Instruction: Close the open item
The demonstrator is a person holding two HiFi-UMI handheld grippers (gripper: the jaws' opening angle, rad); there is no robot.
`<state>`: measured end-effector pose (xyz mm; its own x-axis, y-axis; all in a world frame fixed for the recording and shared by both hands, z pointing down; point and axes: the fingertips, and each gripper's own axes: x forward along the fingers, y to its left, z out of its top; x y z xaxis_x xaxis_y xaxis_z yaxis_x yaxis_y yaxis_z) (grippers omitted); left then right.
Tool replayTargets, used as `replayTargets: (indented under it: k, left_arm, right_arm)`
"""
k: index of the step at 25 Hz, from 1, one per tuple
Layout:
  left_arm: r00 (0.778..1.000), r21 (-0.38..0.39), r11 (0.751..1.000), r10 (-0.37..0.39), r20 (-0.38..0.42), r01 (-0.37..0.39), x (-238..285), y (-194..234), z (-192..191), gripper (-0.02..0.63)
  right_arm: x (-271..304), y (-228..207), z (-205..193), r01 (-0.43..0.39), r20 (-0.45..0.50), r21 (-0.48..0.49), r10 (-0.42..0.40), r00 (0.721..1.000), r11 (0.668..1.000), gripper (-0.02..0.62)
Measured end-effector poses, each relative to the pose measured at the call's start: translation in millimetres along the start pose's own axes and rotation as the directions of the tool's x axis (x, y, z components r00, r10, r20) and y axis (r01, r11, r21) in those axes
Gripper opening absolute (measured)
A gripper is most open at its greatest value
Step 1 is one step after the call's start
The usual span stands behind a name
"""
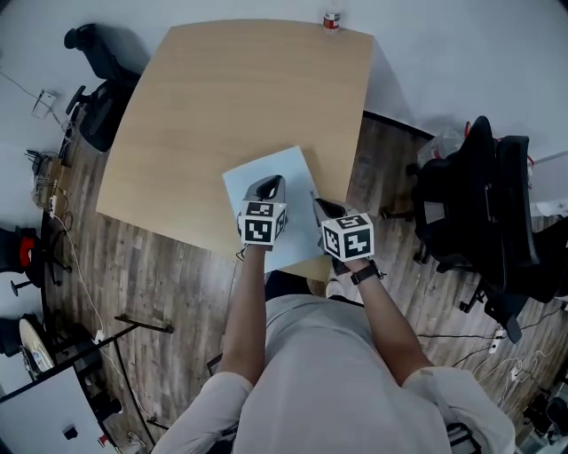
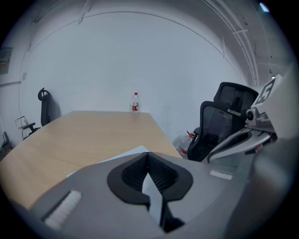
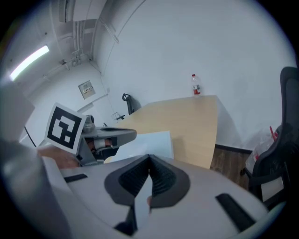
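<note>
A pale blue flat rectangular item [image 1: 293, 167] lies shut and flat near the front edge of the wooden table [image 1: 231, 89]. It shows as a pale sliver [image 2: 133, 152] in the left gripper view and as a sheet-like slab [image 3: 150, 140] in the right gripper view. My left gripper [image 1: 266, 184] hovers over the middle of the item, jaws shut with nothing between them. My right gripper [image 1: 317, 206] is over the item's right edge, also shut and empty. The two grippers are side by side, close together.
A small bottle with a red label [image 1: 331, 19] stands at the table's far edge. A black office chair [image 1: 484, 213] is right of the table and another [image 1: 98, 97] at its left. Cables and gear lie on the floor at left.
</note>
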<state>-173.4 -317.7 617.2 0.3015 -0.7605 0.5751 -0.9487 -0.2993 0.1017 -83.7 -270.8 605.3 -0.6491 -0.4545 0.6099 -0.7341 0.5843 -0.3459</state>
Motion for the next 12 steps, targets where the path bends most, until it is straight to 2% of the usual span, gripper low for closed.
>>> replayTargets:
  k: [6, 12]
  left_arm:
    - [0.993, -0.01, 0.999, 0.041, 0.112, -0.04, -53.9, -13.1, 38.1, 0.009]
    - [0.966, -0.029, 0.993, 0.114, 0.234, -0.111, -117.0, -23.9, 75.6, 0.009]
  right_arm:
    - [-35.6, 25.0, 47.4, -0.012, 0.138, -0.088, 0.024, 0.99, 0.996, 0.012]
    - [-76.3, 50.2, 89.0, 0.002, 0.271, -0.193, 0.051, 0.961, 0.981, 0.012]
